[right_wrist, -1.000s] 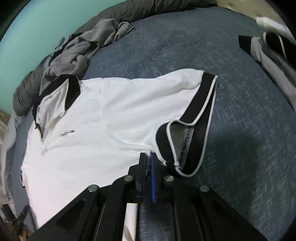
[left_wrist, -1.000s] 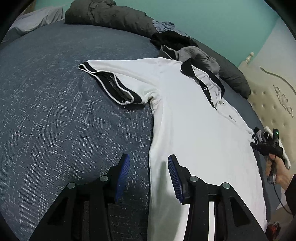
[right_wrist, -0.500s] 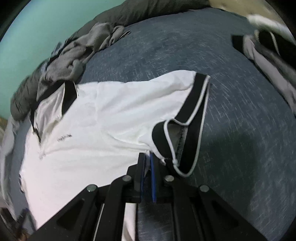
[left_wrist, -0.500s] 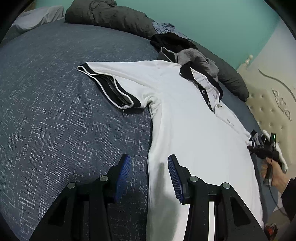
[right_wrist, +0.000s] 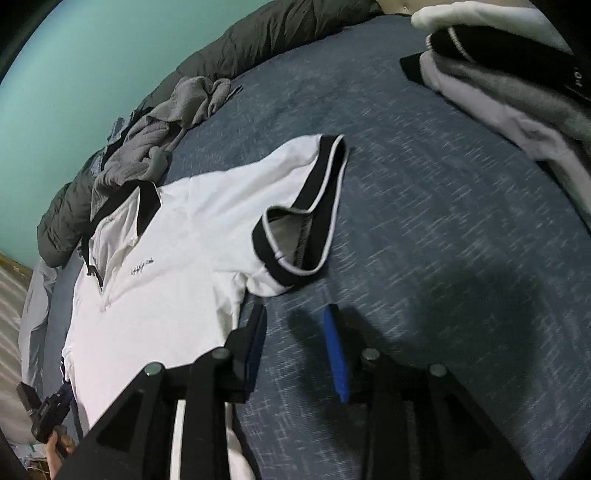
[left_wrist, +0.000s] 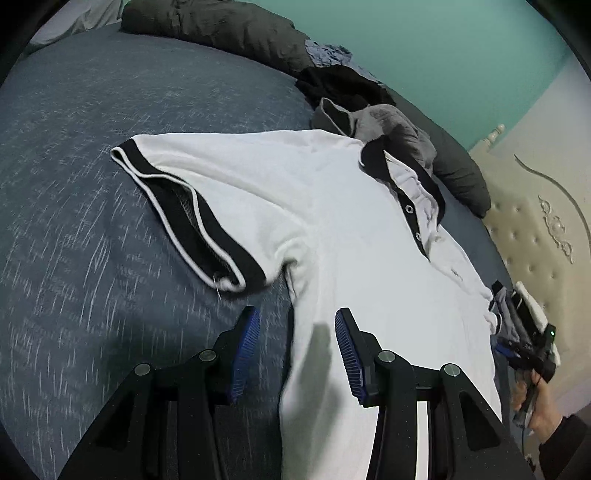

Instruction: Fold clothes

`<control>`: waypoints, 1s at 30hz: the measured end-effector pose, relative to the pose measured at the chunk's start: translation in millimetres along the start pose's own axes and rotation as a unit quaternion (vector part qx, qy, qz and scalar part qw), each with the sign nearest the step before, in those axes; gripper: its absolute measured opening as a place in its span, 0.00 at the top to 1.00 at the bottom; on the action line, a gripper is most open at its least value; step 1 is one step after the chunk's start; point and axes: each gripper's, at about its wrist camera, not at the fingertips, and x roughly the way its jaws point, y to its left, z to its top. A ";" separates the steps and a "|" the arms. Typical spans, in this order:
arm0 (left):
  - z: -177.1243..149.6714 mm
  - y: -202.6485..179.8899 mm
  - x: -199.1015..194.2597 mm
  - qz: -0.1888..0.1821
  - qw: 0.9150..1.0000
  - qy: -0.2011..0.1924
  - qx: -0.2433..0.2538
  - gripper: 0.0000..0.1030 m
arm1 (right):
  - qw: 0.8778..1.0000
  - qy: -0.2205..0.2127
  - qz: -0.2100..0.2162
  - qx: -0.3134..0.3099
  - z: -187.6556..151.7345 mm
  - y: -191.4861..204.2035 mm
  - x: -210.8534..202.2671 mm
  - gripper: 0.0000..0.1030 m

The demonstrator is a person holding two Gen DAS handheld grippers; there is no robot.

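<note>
A white polo shirt [left_wrist: 332,221] with black collar and black sleeve bands lies face up on the blue-grey bedspread [left_wrist: 92,258]. My left gripper [left_wrist: 297,347] is open and straddles the shirt's side edge just below the armpit, one finger over white cloth, the other over the bedspread. That side's sleeve [left_wrist: 192,218] lies ahead to the left. In the right wrist view the shirt [right_wrist: 166,288] fills the left. My right gripper [right_wrist: 295,347] is open, its left finger at the shirt's edge, bare bedspread between the fingers. The other sleeve [right_wrist: 306,221] lies just ahead.
A grey garment heap [left_wrist: 388,122] and a dark duvet [left_wrist: 221,29] lie beyond the collar. A stack of folded clothes [right_wrist: 517,85] sits at the far right of the bed. A padded headboard [left_wrist: 535,229] stands beyond. A hand [left_wrist: 535,410] holds the other gripper.
My right gripper has opened and let go of the shirt's side edge; the sleeve now lies flatter ahead of it. My left gripper has moved forward toward the armpit, still open.
</note>
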 end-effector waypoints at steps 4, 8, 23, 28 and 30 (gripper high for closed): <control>6.5 13.8 9.9 -0.026 0.999 0.004 -0.034 0.61 | 1.000 -0.004 0.004 0.005 4.3 -6.0 -5.2 0.68; 14.2 17.6 11.3 -0.027 0.999 -0.004 -0.035 0.97 | 1.000 -0.003 0.004 0.004 4.4 -4.8 -2.5 0.68; 10.8 23.7 -17.9 0.032 0.999 -0.025 -0.033 0.98 | 0.999 -0.036 -0.001 0.028 31.0 -10.0 -6.1 0.47; 6.7 28.5 -29.9 0.055 0.997 -0.038 -0.028 0.75 | 0.998 -0.040 -0.013 0.036 52.4 -12.2 -1.3 0.42; 4.8 29.6 -32.5 0.054 0.997 -0.042 -0.029 0.74 | 0.998 -0.044 -0.012 0.044 61.3 -13.6 2.7 0.41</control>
